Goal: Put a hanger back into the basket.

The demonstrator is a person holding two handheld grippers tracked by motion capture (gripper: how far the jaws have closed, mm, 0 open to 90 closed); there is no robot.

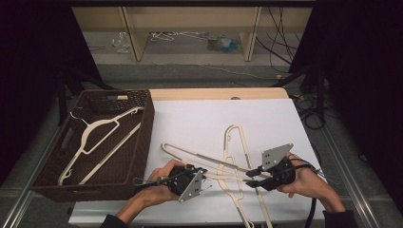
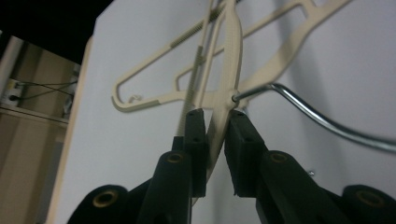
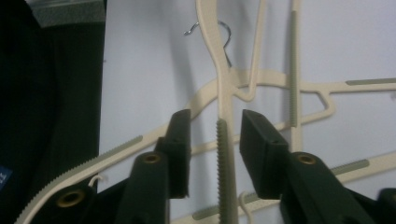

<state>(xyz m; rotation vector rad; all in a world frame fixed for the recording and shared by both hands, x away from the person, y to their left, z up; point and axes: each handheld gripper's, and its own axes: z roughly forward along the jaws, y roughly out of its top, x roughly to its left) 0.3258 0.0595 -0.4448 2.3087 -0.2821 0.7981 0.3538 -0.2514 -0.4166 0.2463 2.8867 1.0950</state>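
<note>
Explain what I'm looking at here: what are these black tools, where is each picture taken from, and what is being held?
A person works at a white table, holding a two-jaw tool in each hand. The high view looks down from above; each gripper view looks along one tool's own jaws. The left gripper is clamped on a cream hanger near its metal hook. The right gripper stands open, a ribbed hanger bar between its jaws, untouched. Two hangers lie crossed on the table; another hanger rests in the brown basket at the left.
</note>
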